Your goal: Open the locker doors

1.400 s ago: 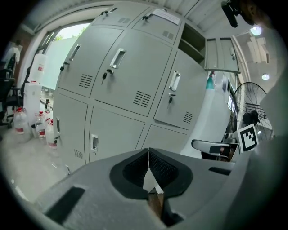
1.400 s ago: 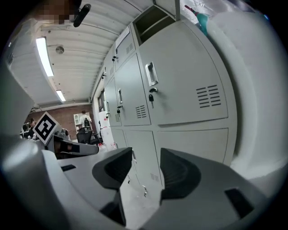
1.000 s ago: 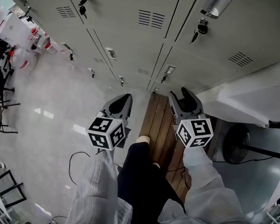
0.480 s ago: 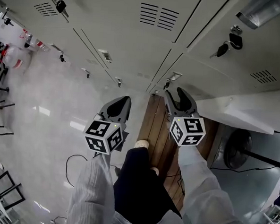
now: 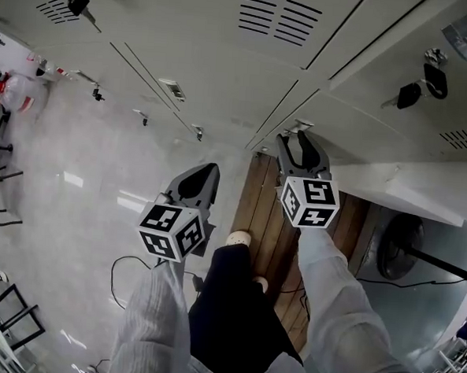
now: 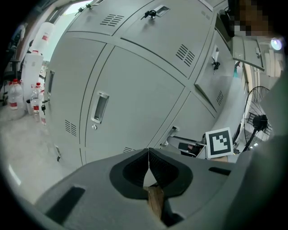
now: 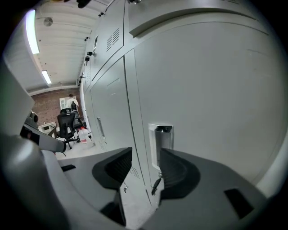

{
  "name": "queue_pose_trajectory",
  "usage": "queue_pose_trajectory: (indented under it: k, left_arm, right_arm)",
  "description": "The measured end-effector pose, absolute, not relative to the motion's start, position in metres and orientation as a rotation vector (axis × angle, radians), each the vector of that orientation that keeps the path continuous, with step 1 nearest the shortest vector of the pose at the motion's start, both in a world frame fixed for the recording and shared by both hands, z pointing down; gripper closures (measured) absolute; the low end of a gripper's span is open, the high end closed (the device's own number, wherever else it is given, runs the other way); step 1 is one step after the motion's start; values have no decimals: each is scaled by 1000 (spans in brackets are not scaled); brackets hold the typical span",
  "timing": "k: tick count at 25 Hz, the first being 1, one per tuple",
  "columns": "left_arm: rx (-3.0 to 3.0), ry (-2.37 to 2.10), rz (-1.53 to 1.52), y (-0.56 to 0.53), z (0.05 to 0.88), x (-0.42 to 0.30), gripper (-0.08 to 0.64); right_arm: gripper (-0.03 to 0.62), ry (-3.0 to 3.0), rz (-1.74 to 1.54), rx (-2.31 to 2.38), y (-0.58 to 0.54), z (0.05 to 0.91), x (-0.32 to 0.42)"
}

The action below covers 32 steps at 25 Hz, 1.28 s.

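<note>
While my right hand-held gripper (image 7: 145,156) gapes wide at the handle (image 7: 160,139), left hand-held gripper (image 6: 148,153) pinched together, I risk missing that shallow lip.

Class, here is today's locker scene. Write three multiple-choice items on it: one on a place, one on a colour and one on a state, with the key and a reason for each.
1. What does the right gripper point at most closely?
A. a window latch
B. a recessed door handle
C. a sink tap

2. What colour are the locker doors?
A. blue
B. red
C. grey

3. How do the jaws of the left gripper stand?
A. together, holding nothing
B. wide apart
C. shut on a key

Key: 1 B, the handle stands just beyond the open jaws in the right gripper view. 2 C, every door in all the views is plain grey. 3 A, the left gripper view shows the tips meeting along one line.
</note>
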<state>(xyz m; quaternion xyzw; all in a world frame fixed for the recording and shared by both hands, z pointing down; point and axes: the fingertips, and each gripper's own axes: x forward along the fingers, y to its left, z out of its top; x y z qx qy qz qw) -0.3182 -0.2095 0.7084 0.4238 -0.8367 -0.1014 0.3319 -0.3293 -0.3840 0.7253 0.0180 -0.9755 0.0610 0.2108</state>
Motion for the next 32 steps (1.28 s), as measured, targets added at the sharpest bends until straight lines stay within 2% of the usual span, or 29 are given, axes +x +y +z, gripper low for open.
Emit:
queue_pose_trajectory:
  k: [10,21,25,32]
  left_arm:
    - [1095,-2166,-251,-202,718,-323,551]
    - [1078,-2156,-262,-196,722,-308,551]
    - [1076,-2150,-265,-193,721,-298,551]
    - [1062,-2161,-247,-184,720,-285,551]
  right_arm:
    - [402,-2719,143,101,-384,724,-356]
    - [404,-2702,166,148,-378,725,-343]
    - [448,-2687,164,208,-376,725,-330]
    - [457,-2687,151,243,-369,726,-311]
